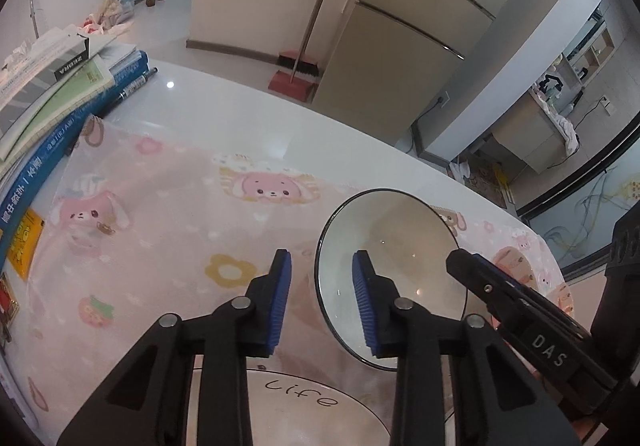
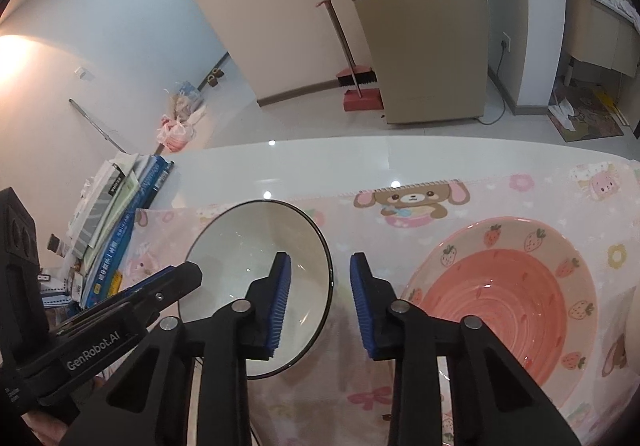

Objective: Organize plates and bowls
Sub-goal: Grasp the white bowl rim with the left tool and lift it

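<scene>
White bowl (image 1: 394,278) with thin dark rim, glossy ceramic, sits lower centre-right in the left view on a pink cartoon-print cloth (image 1: 168,214) over the glossy white worktop (image 1: 248,114). Left tool (image 1: 322,298) and right tool (image 2: 320,300) each straddle opposite bowl rims, ribbed blue pads apart, not pressing. Pink strawberry-print bowl (image 2: 504,298), ridged inside, lower right in the right view; round plate (image 1: 304,402) lettered "Life" at bottom.
</scene>
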Action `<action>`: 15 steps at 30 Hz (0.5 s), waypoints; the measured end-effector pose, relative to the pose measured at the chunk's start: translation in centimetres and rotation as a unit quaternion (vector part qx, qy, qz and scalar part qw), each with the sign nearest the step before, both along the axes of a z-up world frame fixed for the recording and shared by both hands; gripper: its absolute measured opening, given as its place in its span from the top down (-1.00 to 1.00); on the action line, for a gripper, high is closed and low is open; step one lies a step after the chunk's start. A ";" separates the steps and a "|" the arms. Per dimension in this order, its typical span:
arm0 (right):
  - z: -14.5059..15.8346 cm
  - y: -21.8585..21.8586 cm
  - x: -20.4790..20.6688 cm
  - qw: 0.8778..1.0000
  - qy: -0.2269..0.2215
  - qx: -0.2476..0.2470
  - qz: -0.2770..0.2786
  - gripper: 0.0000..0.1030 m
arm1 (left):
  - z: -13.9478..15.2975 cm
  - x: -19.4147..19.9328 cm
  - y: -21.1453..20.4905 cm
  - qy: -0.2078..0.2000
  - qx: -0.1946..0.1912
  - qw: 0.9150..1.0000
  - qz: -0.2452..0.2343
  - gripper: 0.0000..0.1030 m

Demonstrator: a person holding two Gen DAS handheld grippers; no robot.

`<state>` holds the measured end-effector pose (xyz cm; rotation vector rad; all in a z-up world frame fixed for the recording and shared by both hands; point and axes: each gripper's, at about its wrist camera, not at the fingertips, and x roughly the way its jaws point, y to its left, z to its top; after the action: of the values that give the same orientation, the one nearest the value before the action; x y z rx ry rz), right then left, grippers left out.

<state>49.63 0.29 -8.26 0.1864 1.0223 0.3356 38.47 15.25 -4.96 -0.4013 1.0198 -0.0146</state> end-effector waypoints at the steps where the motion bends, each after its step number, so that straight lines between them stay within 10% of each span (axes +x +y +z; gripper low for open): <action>1: -0.2 -0.1 0.1 1.000 0.003 0.000 -0.002 0.65 | 0.0 0.0 0.0 0.001 0.001 1.000 0.000 0.48; 15: -1.3 0.7 0.3 1.000 0.010 -0.019 -0.005 0.70 | -1.7 0.6 -0.3 0.029 0.001 1.000 -0.007 0.74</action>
<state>49.89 1.02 -9.52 0.1603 1.0458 0.3049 39.03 14.94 -6.62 -0.3938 1.0804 -0.0141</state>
